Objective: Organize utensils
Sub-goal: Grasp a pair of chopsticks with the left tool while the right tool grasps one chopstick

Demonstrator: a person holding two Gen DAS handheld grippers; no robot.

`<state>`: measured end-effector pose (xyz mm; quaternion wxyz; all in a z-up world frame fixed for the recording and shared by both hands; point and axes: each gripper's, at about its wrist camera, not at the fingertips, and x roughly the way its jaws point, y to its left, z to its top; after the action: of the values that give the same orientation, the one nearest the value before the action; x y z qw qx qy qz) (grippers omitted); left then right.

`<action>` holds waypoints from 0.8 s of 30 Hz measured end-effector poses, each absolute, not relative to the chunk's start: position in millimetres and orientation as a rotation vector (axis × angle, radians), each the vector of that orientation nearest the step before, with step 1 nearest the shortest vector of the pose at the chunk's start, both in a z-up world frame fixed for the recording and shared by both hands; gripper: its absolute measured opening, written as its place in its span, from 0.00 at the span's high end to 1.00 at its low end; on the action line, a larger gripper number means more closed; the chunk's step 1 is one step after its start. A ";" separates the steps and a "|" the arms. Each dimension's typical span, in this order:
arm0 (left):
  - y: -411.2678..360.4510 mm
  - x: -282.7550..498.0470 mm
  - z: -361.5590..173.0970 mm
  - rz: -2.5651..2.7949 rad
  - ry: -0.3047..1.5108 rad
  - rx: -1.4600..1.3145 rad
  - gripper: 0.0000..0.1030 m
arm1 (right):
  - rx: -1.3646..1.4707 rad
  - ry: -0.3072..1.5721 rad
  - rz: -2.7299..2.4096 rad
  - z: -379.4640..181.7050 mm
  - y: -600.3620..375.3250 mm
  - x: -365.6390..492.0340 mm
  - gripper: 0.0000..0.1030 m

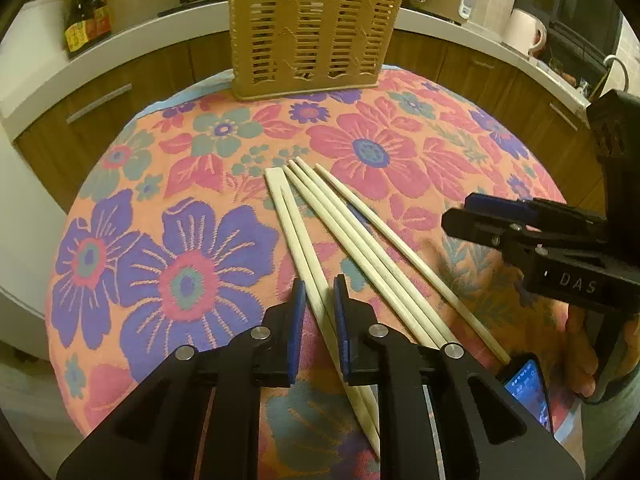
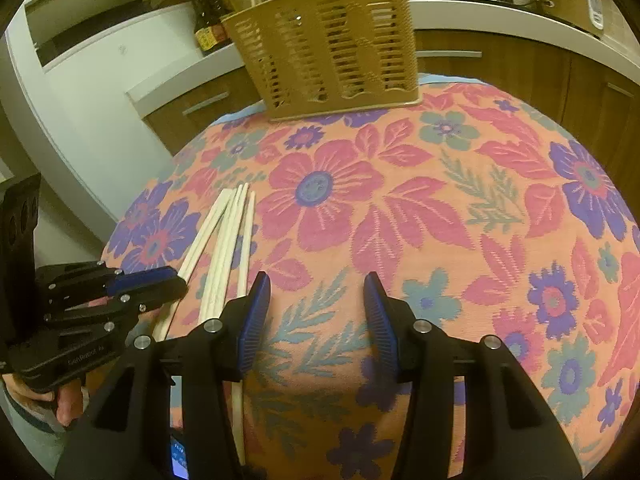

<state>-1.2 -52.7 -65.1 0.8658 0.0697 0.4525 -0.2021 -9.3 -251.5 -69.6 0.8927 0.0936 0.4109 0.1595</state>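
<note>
Left wrist: left gripper straddles chopstick pair

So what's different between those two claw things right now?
The left gripper has a pair of chopsticks between its fingers; the right gripper has only tablecloth between its own. The left's fingers sit narrow, not yet pinching; the right's are spread wider. Both are black with blue pads and point toward the basket.

An orange tablecloth patterned with pink, purple and teal flowers is seen ahead of the black, blue-padded left gripper. Pale cream chopsticks and a tan slatted holder are shown.
</note>
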 end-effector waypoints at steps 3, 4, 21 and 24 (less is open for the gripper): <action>-45.7 1.0 -63.5 -0.414 0.948 0.127 0.96 | 0.195 0.890 0.368 -70.9 -246.8 -5.8 0.67; -43.1 2.3 -63.3 -0.416 0.951 0.117 0.97 | 0.179 0.897 0.364 -69.9 -243.8 -4.8 0.69; -40.3 10.5 -66.1 -0.485 0.990 0.086 0.69 | -0.183 1.075 0.313 -61.5 -169.7 -4.8 0.97; -51.1 11.3 -66.5 -0.458 0.994 0.159 0.70 | -0.165 1.076 0.278 -59.5 -173.5 1.0 0.96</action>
<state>11.3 -51.1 -66.5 0.8510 0.0754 0.4720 -0.2177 1.0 -173.5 -59.5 0.8464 -0.0780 0.5101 0.1317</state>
